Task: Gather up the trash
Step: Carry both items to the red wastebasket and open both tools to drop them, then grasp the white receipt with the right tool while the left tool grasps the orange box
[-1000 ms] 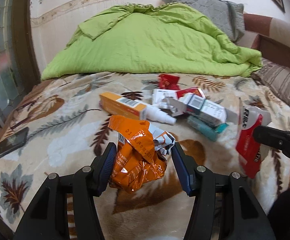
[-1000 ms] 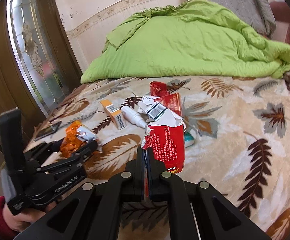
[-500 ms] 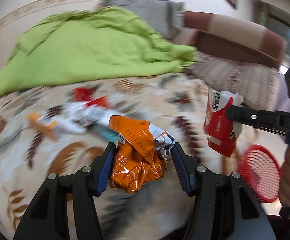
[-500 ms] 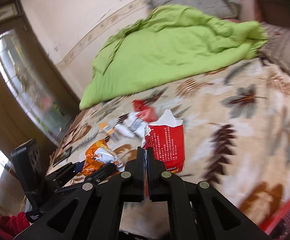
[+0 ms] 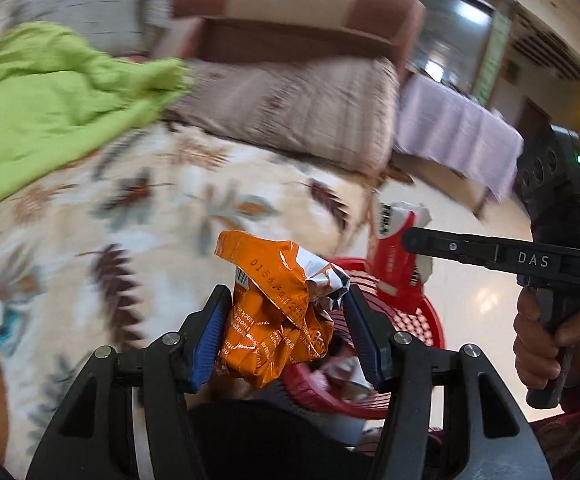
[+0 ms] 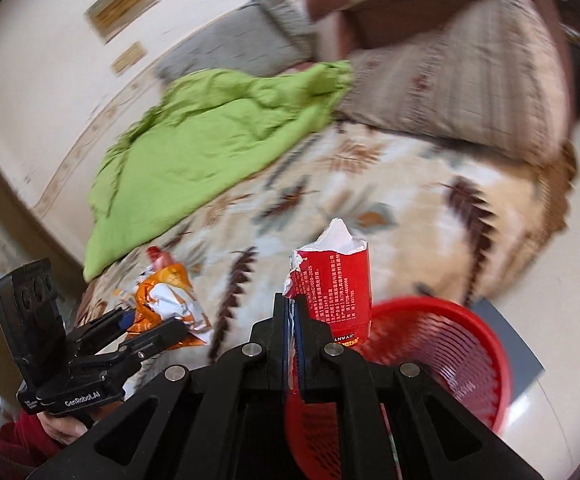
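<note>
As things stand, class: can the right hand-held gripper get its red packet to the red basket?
Probably yes. The right hand-held gripper is shut on the red packet, and the red basket sits open-topped on the floor just below and beside it. Nothing visible lies between them.

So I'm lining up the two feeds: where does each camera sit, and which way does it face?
Left wrist: on the left gripper, facing along its fingers at the orange wrapper it grips, bed and red basket beyond; the right hand shows.
Right wrist: on the right gripper, facing the red packet it pinches, basket just beyond; the left hand shows.
Shared: both wrappers, basket, green quilt.
</note>
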Action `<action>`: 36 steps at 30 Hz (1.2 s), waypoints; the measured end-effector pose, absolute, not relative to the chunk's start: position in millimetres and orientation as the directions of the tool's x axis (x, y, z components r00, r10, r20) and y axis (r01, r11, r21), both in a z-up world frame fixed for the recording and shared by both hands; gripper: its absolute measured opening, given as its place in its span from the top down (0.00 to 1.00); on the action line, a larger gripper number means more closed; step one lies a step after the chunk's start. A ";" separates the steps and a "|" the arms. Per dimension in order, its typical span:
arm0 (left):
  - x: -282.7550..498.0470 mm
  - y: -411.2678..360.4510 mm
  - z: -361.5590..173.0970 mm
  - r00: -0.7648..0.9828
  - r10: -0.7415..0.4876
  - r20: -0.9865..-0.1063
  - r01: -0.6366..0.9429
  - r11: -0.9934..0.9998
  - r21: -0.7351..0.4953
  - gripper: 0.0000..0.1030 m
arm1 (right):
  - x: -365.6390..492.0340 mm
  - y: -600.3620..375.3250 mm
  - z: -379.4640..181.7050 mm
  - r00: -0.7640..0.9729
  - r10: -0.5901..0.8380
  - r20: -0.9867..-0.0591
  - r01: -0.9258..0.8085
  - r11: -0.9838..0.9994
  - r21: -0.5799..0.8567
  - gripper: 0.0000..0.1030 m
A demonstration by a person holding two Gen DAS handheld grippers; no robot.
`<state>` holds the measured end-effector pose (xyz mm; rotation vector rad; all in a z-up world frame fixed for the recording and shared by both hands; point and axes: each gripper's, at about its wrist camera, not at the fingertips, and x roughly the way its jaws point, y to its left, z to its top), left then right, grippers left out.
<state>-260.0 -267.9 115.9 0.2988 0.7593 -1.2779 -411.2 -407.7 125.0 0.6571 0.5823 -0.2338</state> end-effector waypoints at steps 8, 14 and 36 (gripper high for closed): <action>-291.9 -308.7 89.8 -0.013 -0.691 -0.723 0.955 0.206 -0.214 0.27 | -446.5 -432.1 100.2 0.773 -0.053 -0.632 0.485 0.691 0.535 0.64; -274.9 -286.2 102.4 0.044 -0.712 -0.701 0.938 0.270 -0.216 0.27 | -449.8 -437.8 108.4 0.793 -0.076 -0.605 0.478 0.693 0.540 0.62; -127.3 -50.9 92.9 0.486 -0.522 -0.701 0.560 0.802 -0.209 0.27 | -233.1 -276.1 117.8 0.747 0.260 -0.612 -0.010 0.925 0.381 0.53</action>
